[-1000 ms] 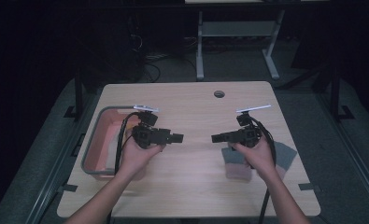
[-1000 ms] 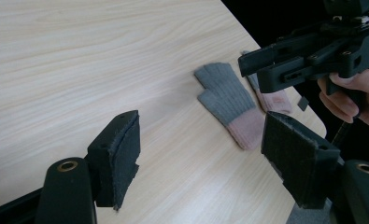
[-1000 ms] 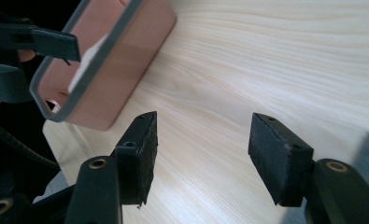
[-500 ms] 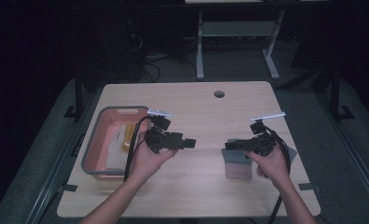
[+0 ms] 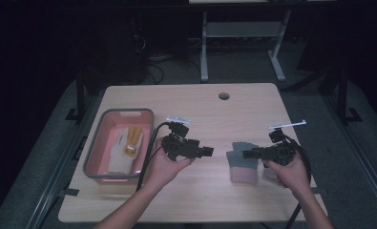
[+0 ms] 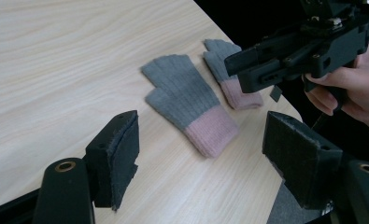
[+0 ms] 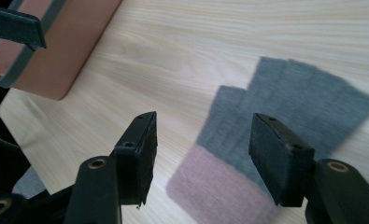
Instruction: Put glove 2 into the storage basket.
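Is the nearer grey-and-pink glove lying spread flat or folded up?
Spread flat. The glove lies open on the table, thumb out to the side, pink cuff unrolled, nothing gripping it.

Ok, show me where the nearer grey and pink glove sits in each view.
High view: glove lies right of centre on the table, between the two tools, pink cuff toward the person.
Left gripper view: it lies mid-frame, beyond the open jaws, cuff toward the camera.
Right gripper view: it lies at centre right, partly behind the right jaw, cuff at the bottom.
Shared landmark: the pale wood table, seen under the glove in all three.
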